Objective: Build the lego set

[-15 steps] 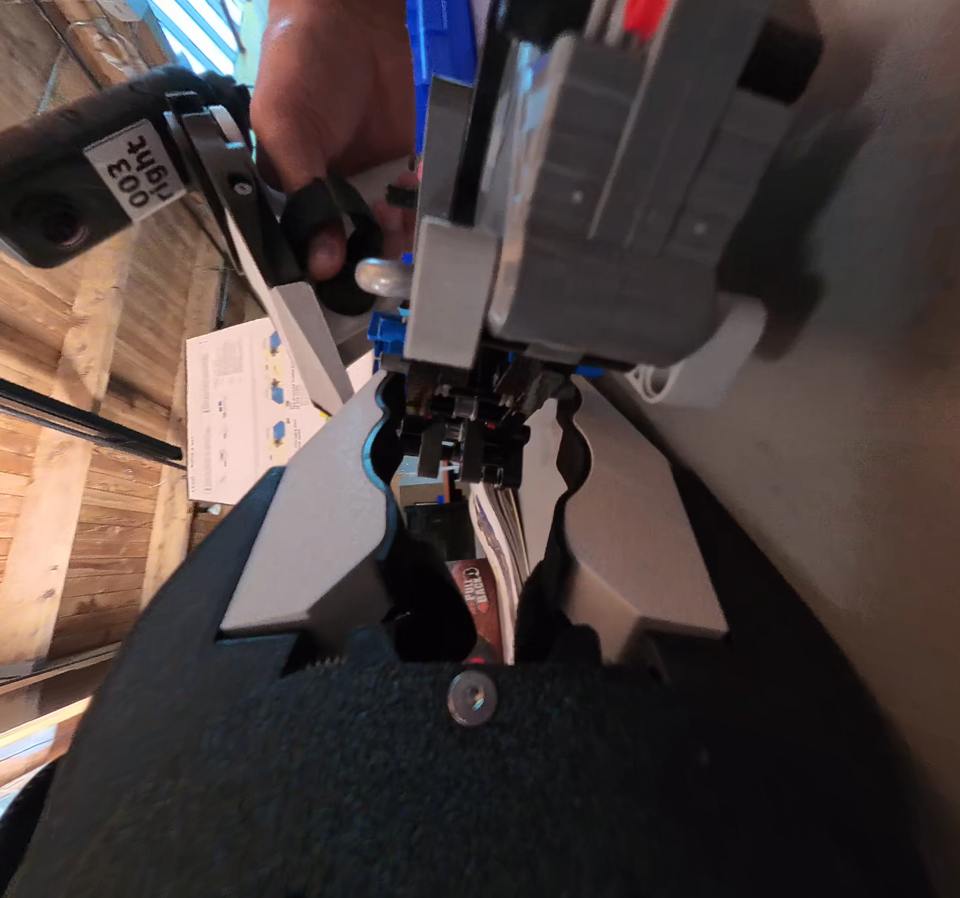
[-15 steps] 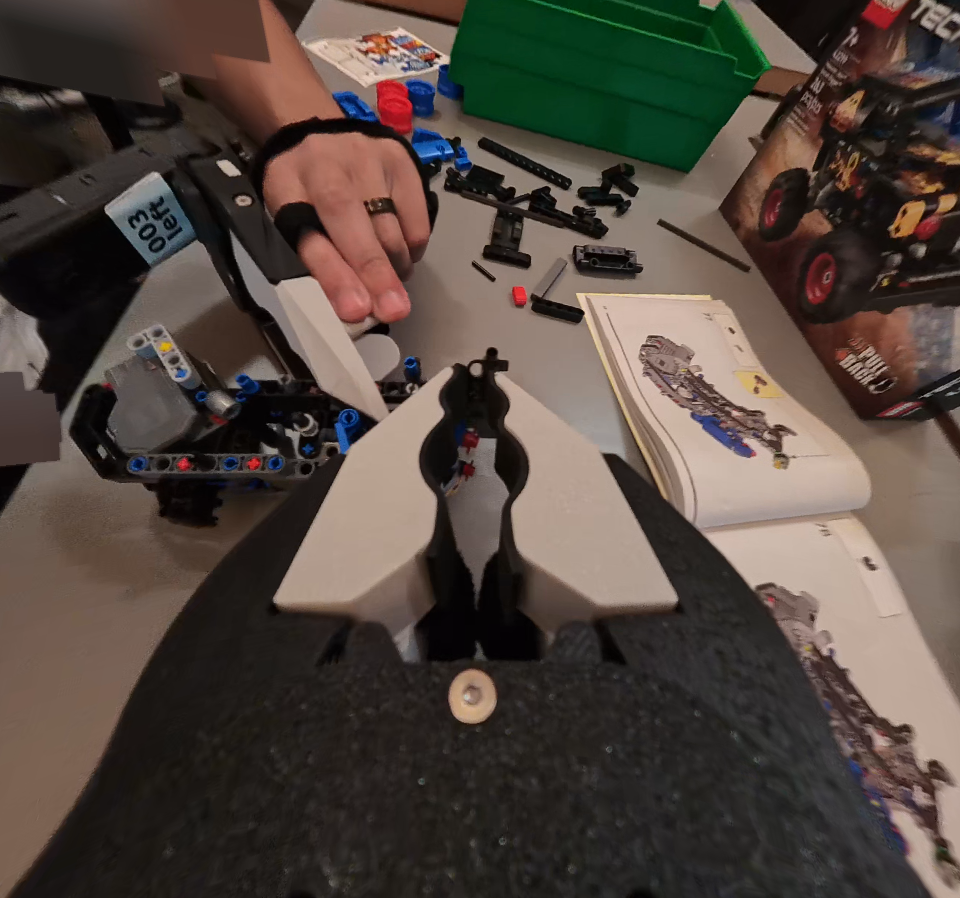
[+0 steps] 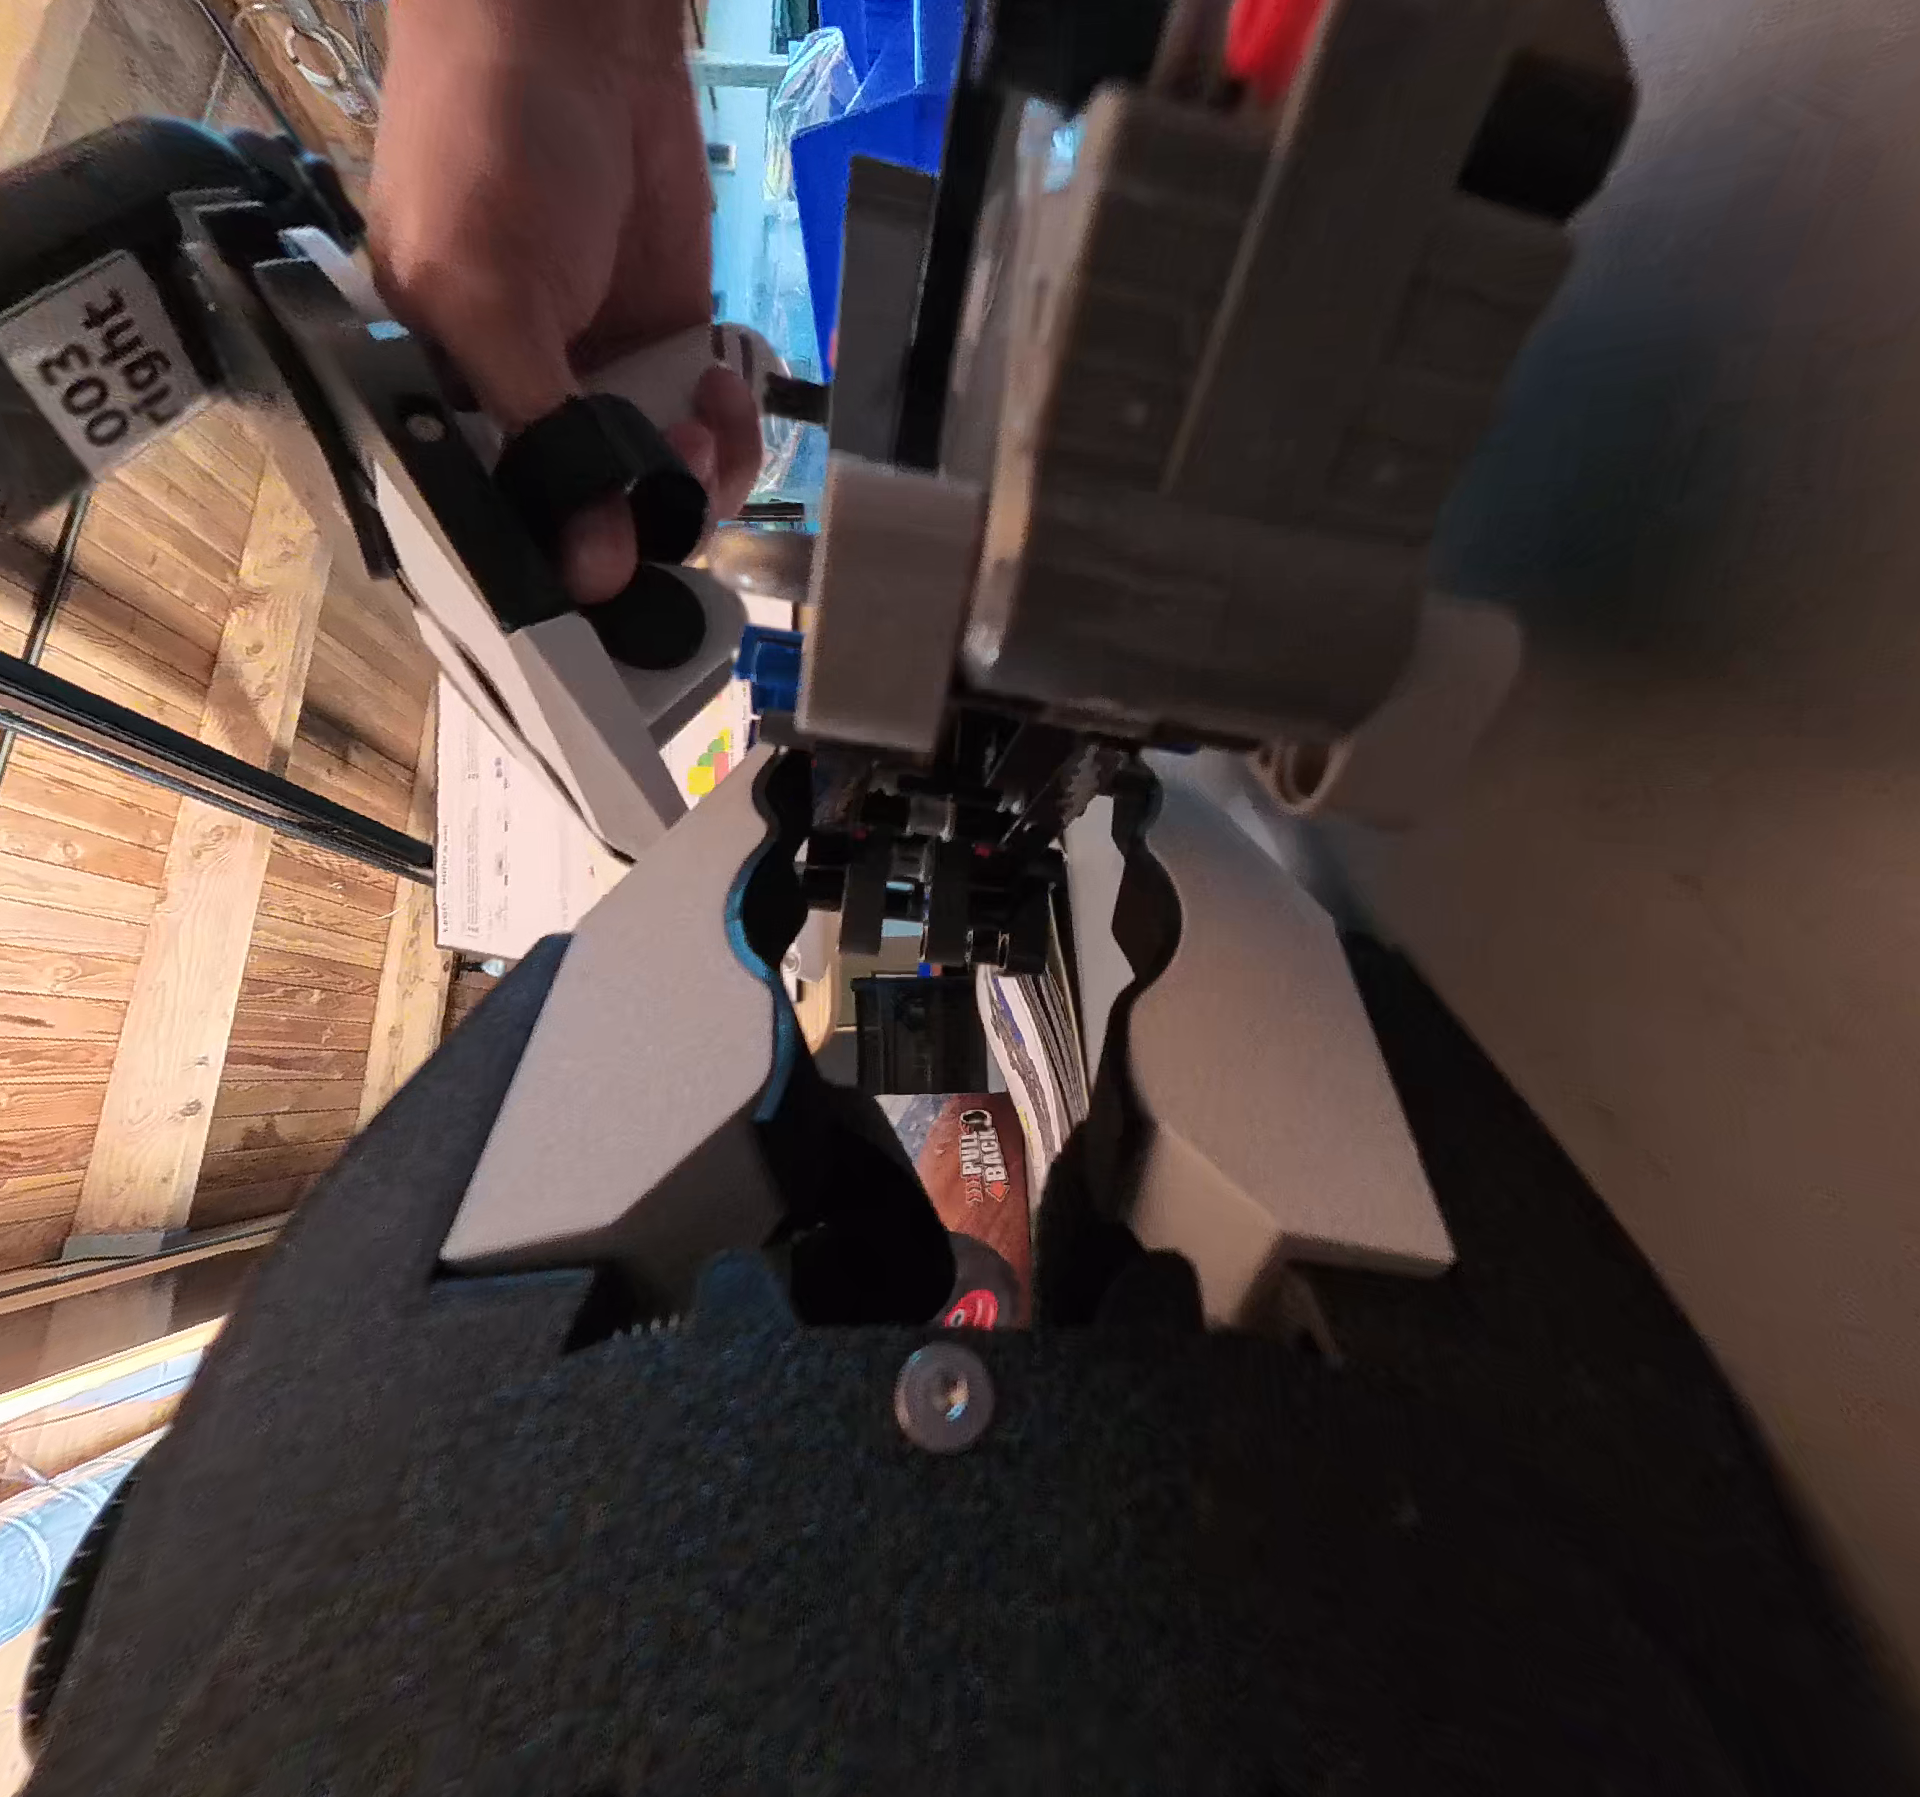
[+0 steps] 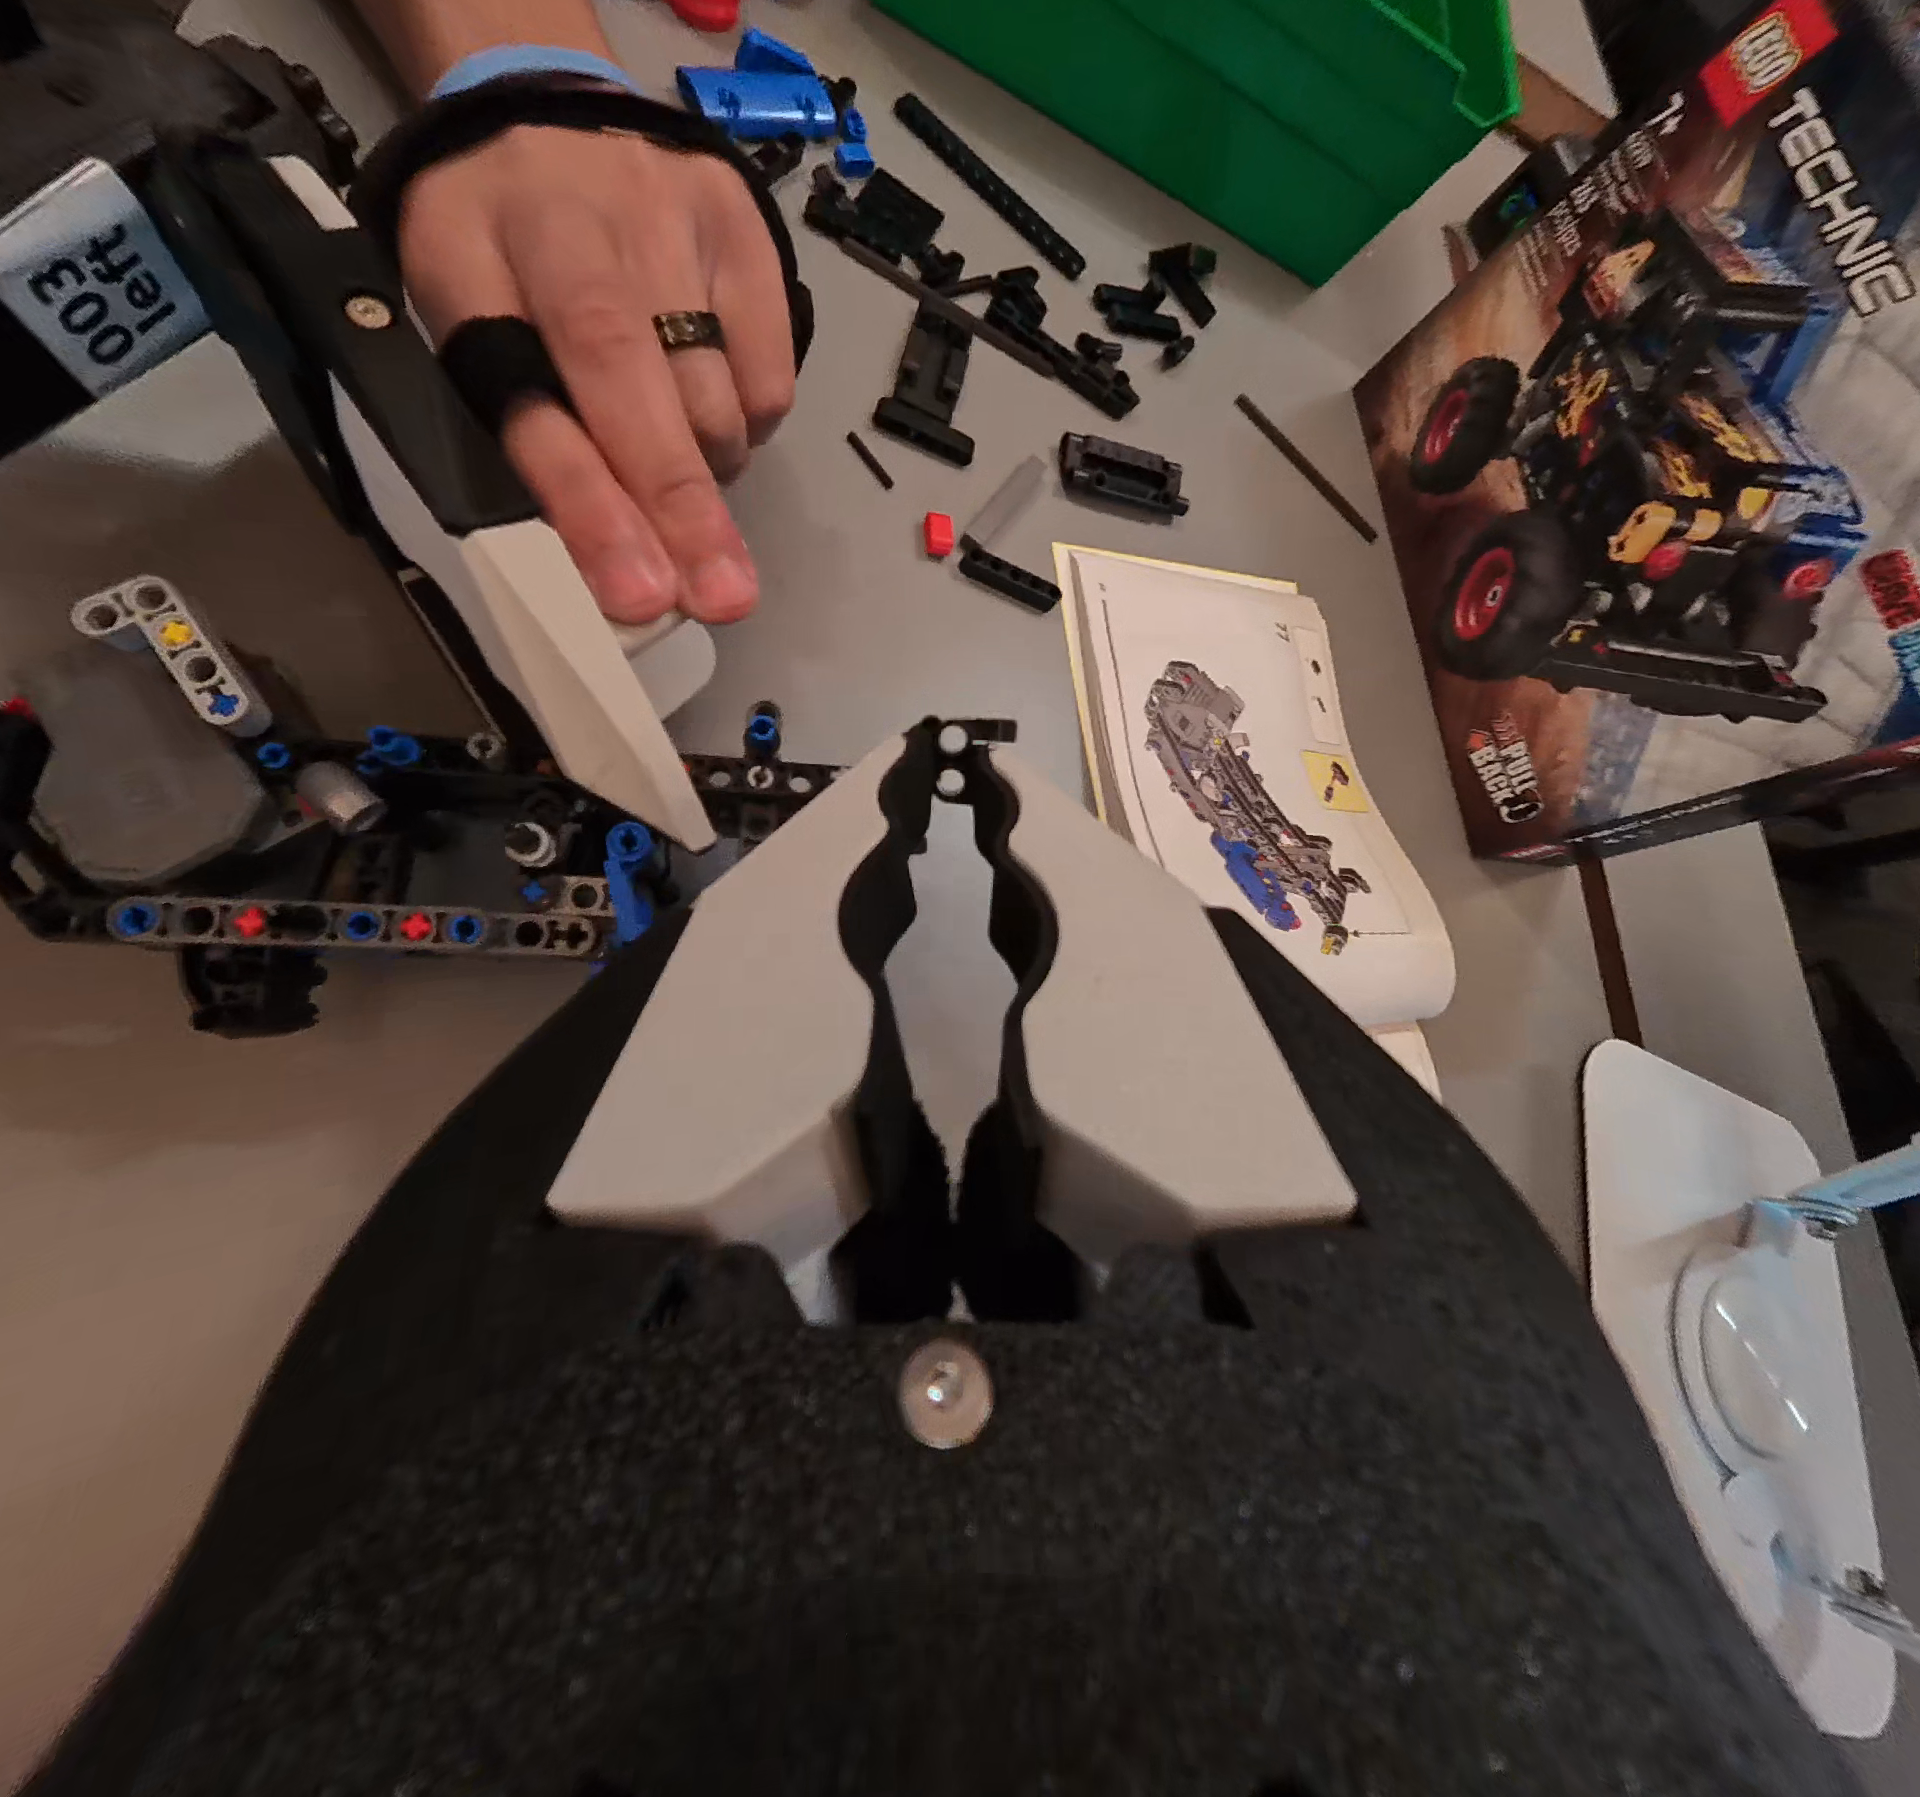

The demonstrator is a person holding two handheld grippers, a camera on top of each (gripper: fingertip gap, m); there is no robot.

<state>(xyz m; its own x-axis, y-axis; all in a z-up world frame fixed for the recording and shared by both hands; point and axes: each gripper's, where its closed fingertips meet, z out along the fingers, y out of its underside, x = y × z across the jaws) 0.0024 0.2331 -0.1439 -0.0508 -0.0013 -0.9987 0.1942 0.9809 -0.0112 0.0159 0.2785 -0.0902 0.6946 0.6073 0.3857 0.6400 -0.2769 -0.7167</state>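
The partly built Lego chassis (image 4: 343, 916) has black beams, blue and red pins and a grey motor block (image 4: 135, 791). It lies on the grey table at the left of the right wrist view. My left gripper (image 4: 665, 791) is shut on its near end. In the left wrist view the chassis (image 3: 1195, 500) rises close above the left gripper (image 3: 945, 802), with its black beams between the jaws. My right gripper (image 4: 956, 750) is shut on a small black connector piece (image 4: 961, 734), just right of the chassis end. One of its fingers (image 3: 540, 667) shows in the left wrist view.
An open instruction booklet (image 4: 1247, 791) lies right of my right gripper, with the set's box (image 4: 1662, 459) beyond it. Loose black pieces (image 4: 987, 313), blue pieces (image 4: 758, 90) and a small red piece (image 4: 938, 534) are scattered ahead. A green bin (image 4: 1247, 33) stands at the back, and a white device (image 4: 1745, 1332) sits near right.
My right gripper has risen and now looks more steeply down at the table, still holding the black piece. The chassis appears larger and closer in the left wrist view.
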